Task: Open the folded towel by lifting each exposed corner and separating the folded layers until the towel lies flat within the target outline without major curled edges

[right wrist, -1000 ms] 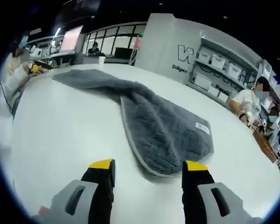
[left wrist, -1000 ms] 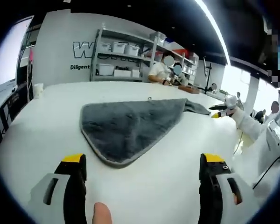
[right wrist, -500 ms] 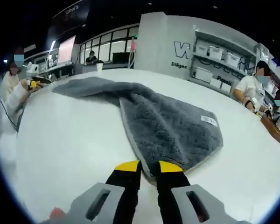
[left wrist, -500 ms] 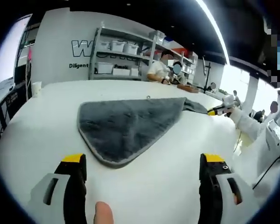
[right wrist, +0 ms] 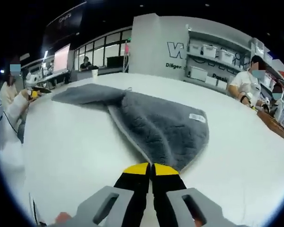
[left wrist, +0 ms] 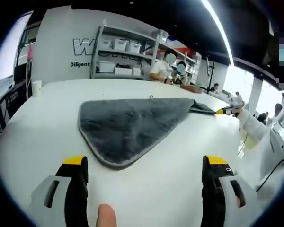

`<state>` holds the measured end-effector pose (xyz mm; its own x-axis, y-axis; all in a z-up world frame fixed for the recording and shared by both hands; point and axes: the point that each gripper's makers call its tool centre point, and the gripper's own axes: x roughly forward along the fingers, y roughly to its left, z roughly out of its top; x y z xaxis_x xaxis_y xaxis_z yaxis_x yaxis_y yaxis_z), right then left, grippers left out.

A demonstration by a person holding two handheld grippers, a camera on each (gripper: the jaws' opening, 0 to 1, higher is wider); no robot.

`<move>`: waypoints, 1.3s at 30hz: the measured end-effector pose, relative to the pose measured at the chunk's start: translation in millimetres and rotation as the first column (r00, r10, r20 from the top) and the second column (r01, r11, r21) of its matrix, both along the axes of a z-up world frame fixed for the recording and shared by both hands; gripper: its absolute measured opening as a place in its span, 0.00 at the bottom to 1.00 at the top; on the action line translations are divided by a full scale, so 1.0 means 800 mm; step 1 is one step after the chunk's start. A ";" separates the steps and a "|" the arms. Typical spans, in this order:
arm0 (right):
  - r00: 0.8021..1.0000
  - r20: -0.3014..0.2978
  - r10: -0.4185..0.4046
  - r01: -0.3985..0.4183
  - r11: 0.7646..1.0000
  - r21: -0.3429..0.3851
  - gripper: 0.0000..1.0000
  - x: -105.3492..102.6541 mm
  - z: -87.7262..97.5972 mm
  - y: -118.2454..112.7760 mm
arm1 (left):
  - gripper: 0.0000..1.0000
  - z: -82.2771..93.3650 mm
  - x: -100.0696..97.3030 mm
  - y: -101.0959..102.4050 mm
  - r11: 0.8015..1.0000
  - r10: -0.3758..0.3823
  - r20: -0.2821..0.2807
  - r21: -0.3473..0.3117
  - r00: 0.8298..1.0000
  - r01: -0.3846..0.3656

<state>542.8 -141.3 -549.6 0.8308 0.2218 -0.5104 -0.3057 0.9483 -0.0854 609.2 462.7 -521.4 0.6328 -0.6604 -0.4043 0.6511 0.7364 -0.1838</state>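
Right hand-held gripper (right wrist: pixel 151 169): pinching towel (right wrist: pixel 156 125) corner — lower centre
Left hand-held gripper (left wrist: pixel 144 163): wide
Risk: thin pinch — corner slips

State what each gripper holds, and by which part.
The right gripper is shut on the grey towel at its near corner. The left gripper is open, holding nothing.

Grey towel (right wrist: pixel 156 125) spread on a white table (right wrist: pixel 75 156), white label (right wrist: pixel 197 117) near its far edge, right gripper (right wrist: pixel 151 168) with yellow-tipped jaws pinched together on the towel's near corner, shelves (right wrist: pixel 217 61) with bins behind, seated people at the sides.
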 end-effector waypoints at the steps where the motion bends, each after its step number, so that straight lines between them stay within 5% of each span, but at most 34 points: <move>1: 1.000 -0.001 -0.021 0.021 1.000 -0.009 0.00 -0.006 0.001 -0.009 | 0.99 0.000 0.000 0.000 1.000 0.000 0.000 0.000 1.000 0.000; 9: 0.995 0.000 -0.096 0.096 0.995 -0.001 0.00 -0.035 0.007 -0.041 | 0.99 -0.002 0.003 -0.001 1.000 -0.004 -0.002 -0.003 1.000 0.004; 20: 0.996 -0.031 -0.078 0.079 0.997 0.016 0.00 -0.062 0.006 -0.031 | 0.99 -0.001 -0.002 0.005 1.000 0.005 0.002 -0.009 1.000 -0.005; 25: 0.998 0.015 -0.068 0.068 0.997 0.031 0.01 -0.061 0.013 -0.031 | 0.99 -0.002 -0.002 0.006 1.000 0.007 0.000 -0.016 1.000 -0.007; 31: 0.989 0.120 -0.088 0.080 0.994 0.072 0.31 -0.063 0.050 -0.029 | 0.99 0.000 -0.004 0.006 1.000 0.002 0.003 -0.018 1.000 -0.002; 39: 0.977 0.207 -0.059 0.046 0.997 0.064 0.56 -0.068 0.090 -0.011 | 0.99 -0.008 0.000 0.008 1.000 0.006 -0.010 -0.013 1.000 -0.006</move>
